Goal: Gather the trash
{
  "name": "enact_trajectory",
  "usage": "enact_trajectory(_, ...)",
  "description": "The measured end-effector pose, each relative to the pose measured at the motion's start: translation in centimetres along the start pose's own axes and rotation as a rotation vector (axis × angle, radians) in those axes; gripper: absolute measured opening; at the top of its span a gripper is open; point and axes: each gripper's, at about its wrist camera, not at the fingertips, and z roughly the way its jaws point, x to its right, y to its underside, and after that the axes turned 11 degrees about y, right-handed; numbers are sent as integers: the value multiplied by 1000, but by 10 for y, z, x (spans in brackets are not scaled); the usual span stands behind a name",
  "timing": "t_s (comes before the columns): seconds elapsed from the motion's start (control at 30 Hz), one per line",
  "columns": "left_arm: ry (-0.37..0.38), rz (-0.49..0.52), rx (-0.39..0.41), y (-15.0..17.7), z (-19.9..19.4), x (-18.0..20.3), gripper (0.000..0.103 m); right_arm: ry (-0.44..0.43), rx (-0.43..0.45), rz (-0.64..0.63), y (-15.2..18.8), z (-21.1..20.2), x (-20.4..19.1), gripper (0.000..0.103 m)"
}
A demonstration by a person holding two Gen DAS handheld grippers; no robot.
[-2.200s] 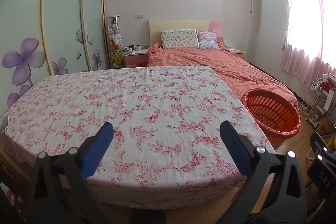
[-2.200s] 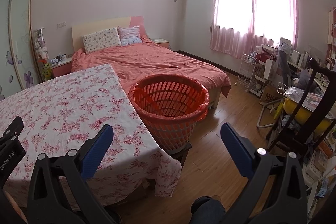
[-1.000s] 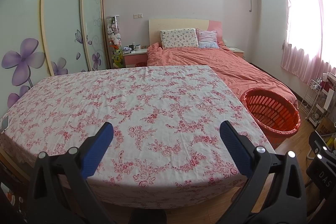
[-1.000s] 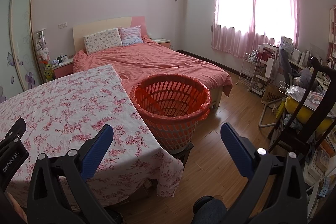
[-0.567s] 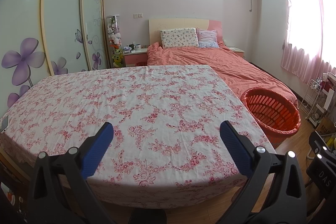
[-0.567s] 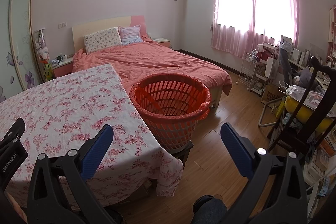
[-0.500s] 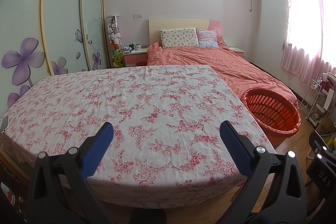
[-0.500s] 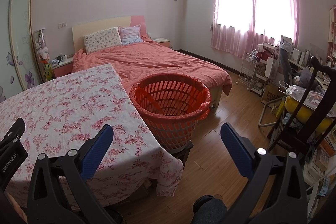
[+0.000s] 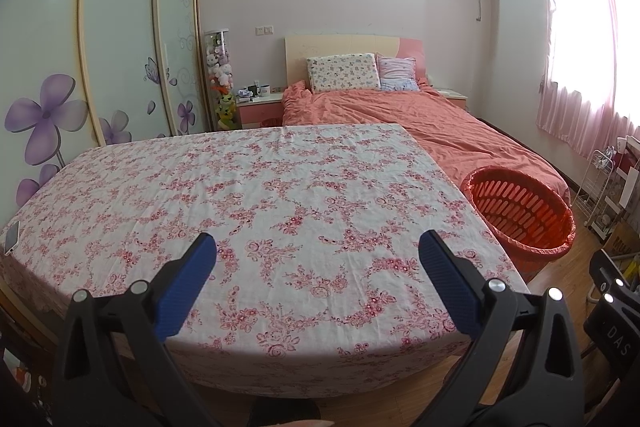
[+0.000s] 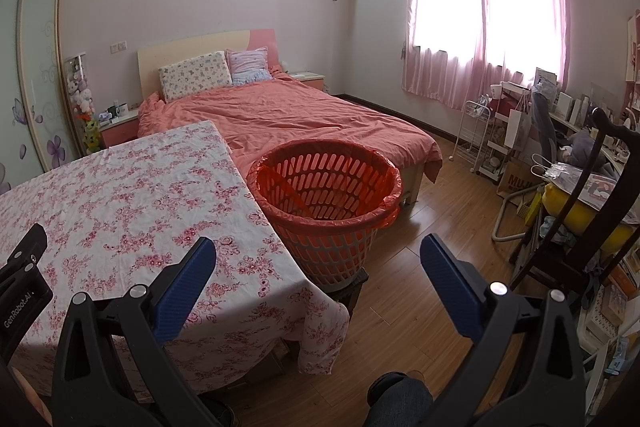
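Plainly, two grippers are in play: the left gripper [image 9: 316, 247] and the right gripper [image 10: 318, 247], each with its two blue-padded fingers spread wide and nothing between them. One orange basket [image 10: 326, 189], lined with a red bag, stands on the wood floor [image 10: 424, 215] just beside the right edge of the one table [image 9: 248, 195], which wears a pink floral cloth; behind both lies one bed [image 10: 288, 117] with two pillows [image 9: 344, 73]. No loose trash shows on the cloth in either view.

Only the left wrist view shows a phone [image 9: 12, 237] at the table's far left edge and the full wardrobe doors [image 9: 120, 39] painted with purple flowers. Only the right wrist view shows the cluttered desk [image 10: 576, 131], a dark chair [image 10: 592, 203] and (at the bottom edge) the person's knee [image 10: 400, 399].

From the left gripper the basket sits off to the right, past the table corner; from the right gripper it stands ahead, between the fingers and well apart from them.
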Motion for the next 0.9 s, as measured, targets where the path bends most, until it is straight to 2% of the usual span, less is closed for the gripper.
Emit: enact_trajectory(0.9, -4, 3, 2, 0, -2, -3, 99, 0, 1, -1, -1, 0, -1, 101)
